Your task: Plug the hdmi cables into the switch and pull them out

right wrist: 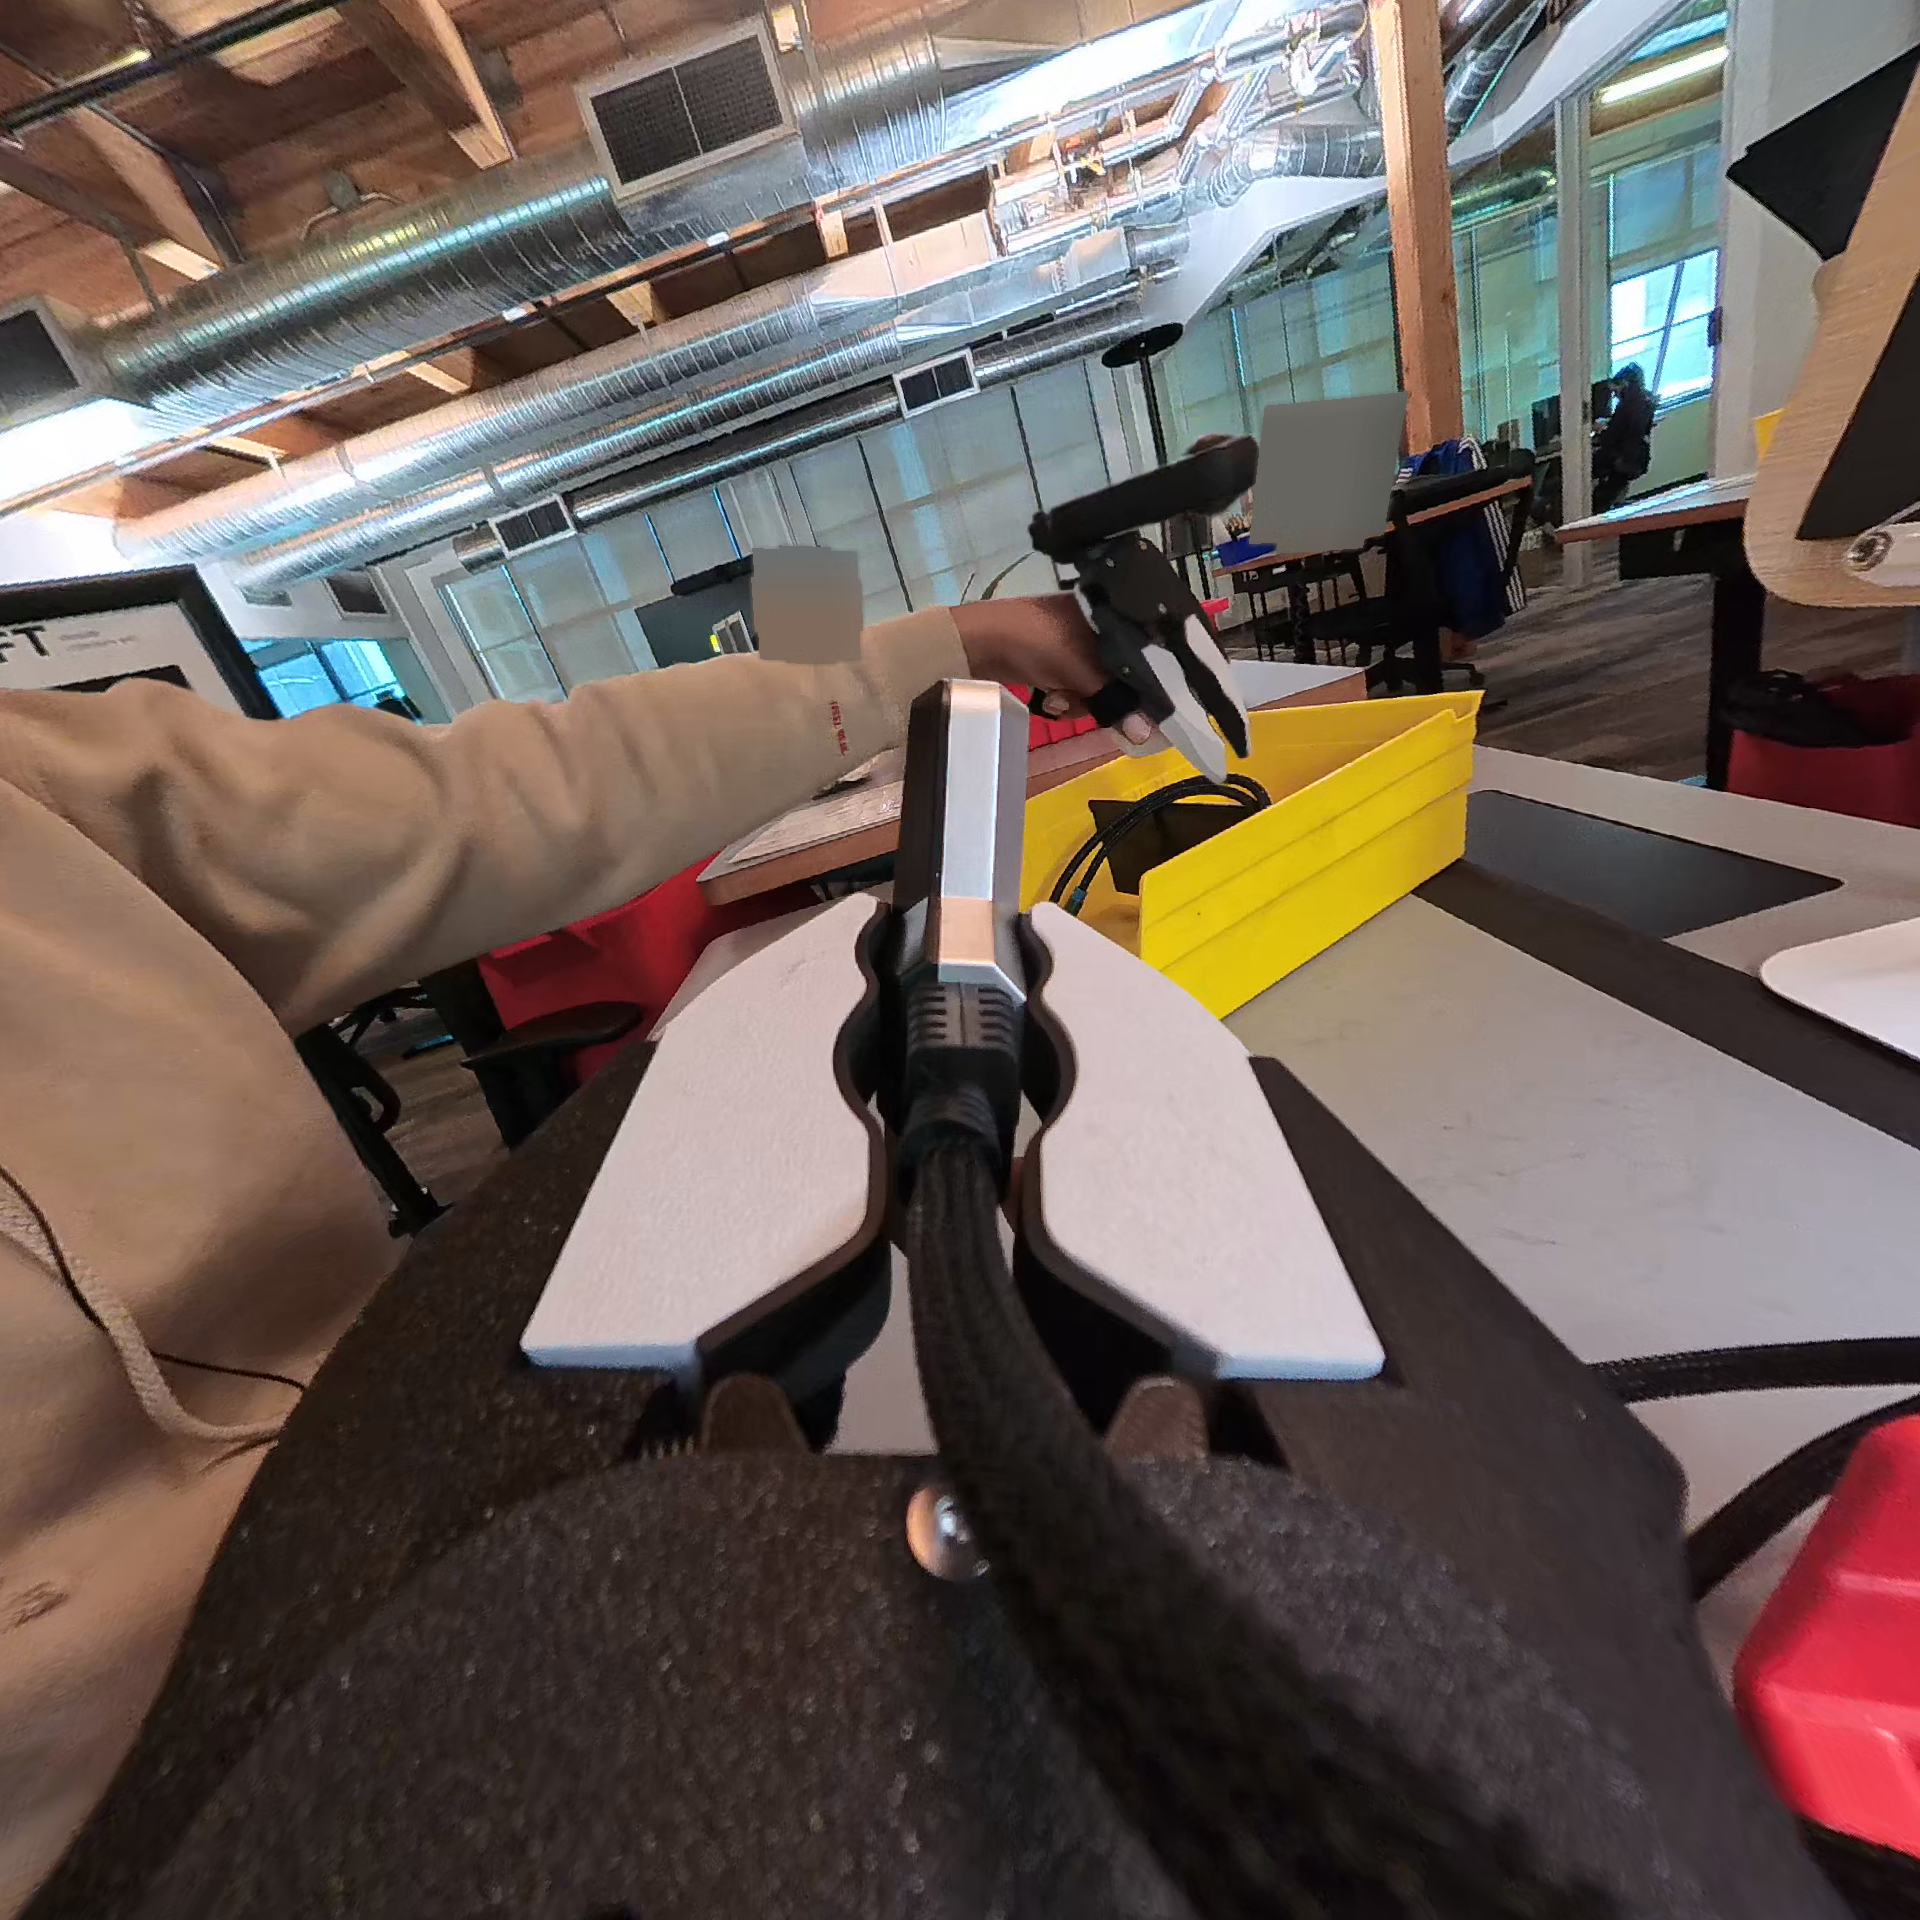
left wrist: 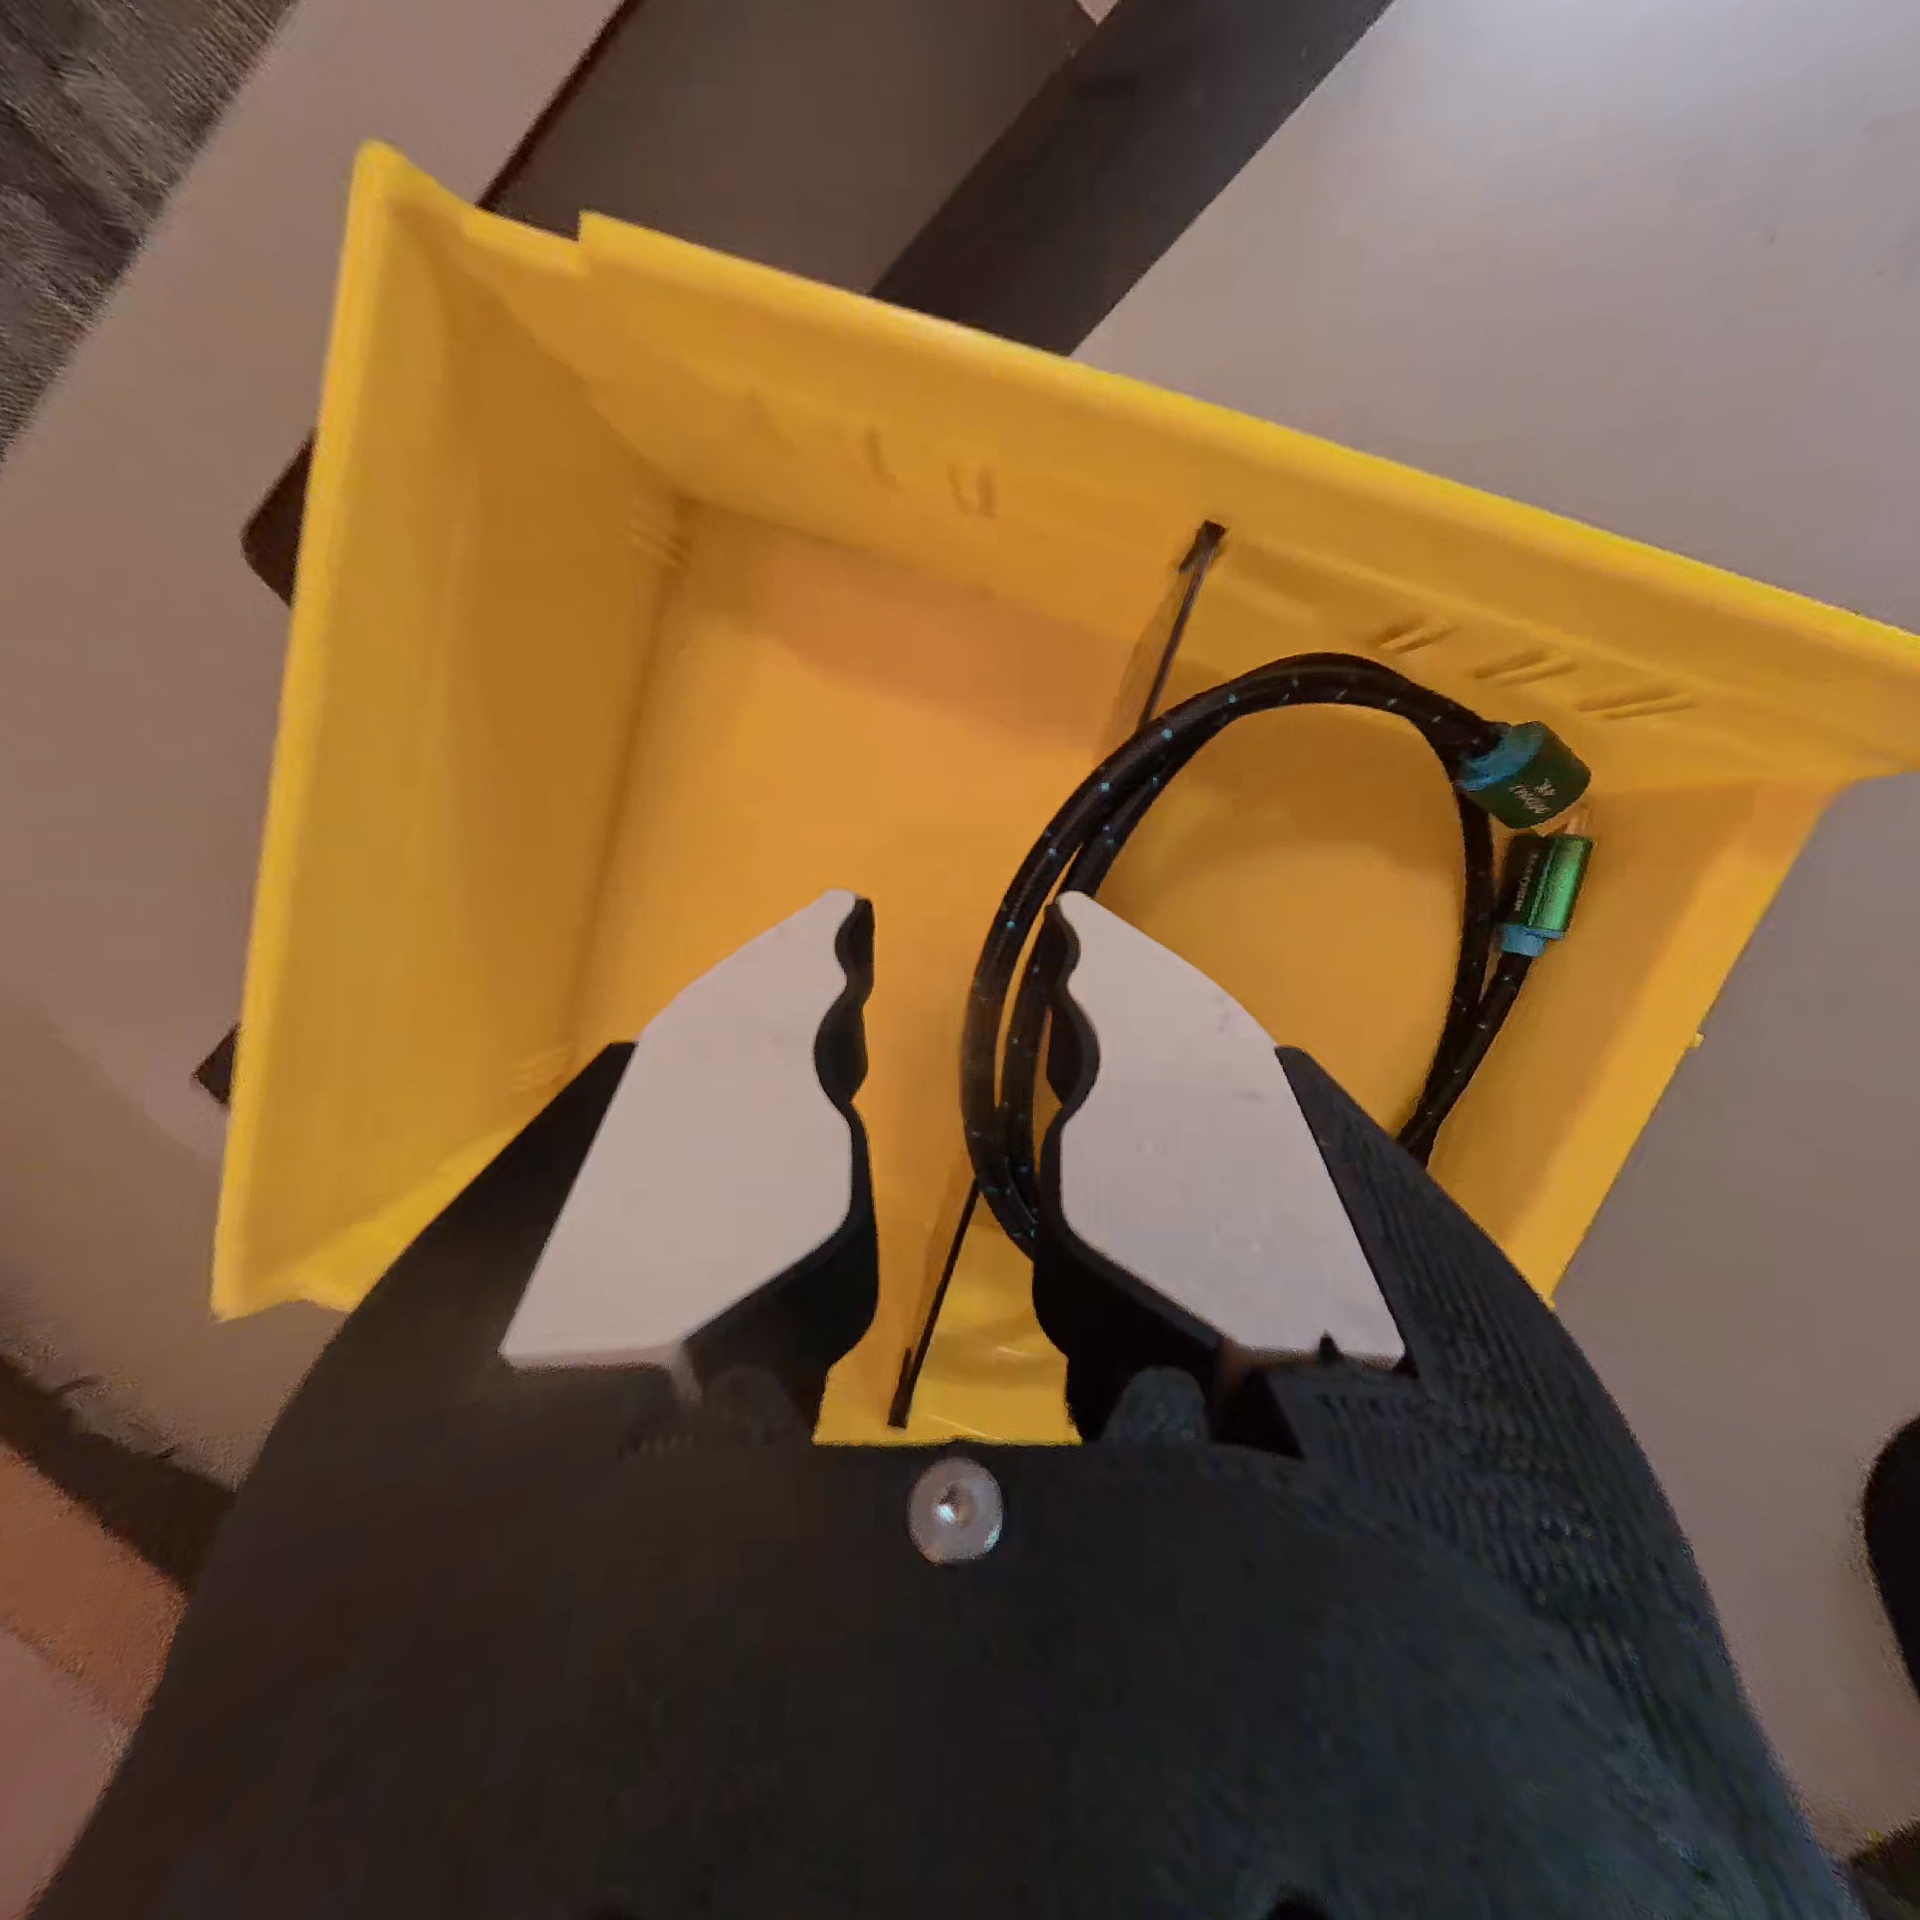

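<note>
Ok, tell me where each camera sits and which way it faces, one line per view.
Left wrist view: on the left gripper, looking down into the yellow bin at a coiled cable; gripper open.
Right wrist view: on the right gripper, looking across the desk; it clamps the switch; a sleeved arm shows.
Shared: the bin, cable and left gripper.

The left gripper [left wrist: 956,914] covers the near wall of the yellow bin [left wrist: 468,727] and part of the coiled cable [left wrist: 1226,717]. In the right wrist view, the switch [right wrist: 961,831] hides the bin's near-left corner; its ports face away, unseen. The red box [right wrist: 1839,1683] runs off the right edge.
</note>
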### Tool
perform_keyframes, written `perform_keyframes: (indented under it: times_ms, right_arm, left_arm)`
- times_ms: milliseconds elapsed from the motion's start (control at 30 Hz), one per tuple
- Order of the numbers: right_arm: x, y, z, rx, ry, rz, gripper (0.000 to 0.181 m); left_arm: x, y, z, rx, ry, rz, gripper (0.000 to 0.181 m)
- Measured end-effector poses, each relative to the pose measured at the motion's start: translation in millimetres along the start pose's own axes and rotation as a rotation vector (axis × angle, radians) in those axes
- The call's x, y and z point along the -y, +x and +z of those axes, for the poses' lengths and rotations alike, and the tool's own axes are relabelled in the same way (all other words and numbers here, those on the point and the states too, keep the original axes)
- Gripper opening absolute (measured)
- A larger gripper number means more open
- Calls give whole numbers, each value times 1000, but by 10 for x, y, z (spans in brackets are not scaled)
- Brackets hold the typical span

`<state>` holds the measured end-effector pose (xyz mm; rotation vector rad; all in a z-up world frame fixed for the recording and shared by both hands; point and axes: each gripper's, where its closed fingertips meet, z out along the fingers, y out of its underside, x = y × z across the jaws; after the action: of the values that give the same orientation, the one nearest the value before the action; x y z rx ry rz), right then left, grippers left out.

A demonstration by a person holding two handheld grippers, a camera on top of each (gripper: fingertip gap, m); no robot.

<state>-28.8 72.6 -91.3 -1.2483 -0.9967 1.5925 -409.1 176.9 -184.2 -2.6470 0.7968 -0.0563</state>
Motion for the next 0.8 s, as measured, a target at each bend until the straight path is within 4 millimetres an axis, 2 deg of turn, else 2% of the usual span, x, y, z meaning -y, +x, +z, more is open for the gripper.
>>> perform_keyframes:
  times_ms: [33,233,300,367,500,633,800]
  right_arm:
    - [-2,6,-7,0,0,2,22]
    - [-23,36,-18,-4,-5,8,22]
    - [-29,39,-14,-4,-7,10,22]
    - [-30,33,-11,-3,-9,9,22]
    - [0,18,-27,-1,0,7,22]
    - [40,11,-33,14,20,26,22]
    - [69,-3,-43,4,18,15,22]
  left_arm:
    - [3,19,21,-46,7,-18,29]
    - [-6,134,51,-247,29,-122,23]
    - [-77,218,82,-325,-5,-158,23]
    - [-152,227,127,-325,-36,-142,13]
    - [-28,169,-90,-268,68,-111,11]
    - [-116,190,-337,-251,39,-116,11]
    - [-198,195,-425,-181,51,-110,10]
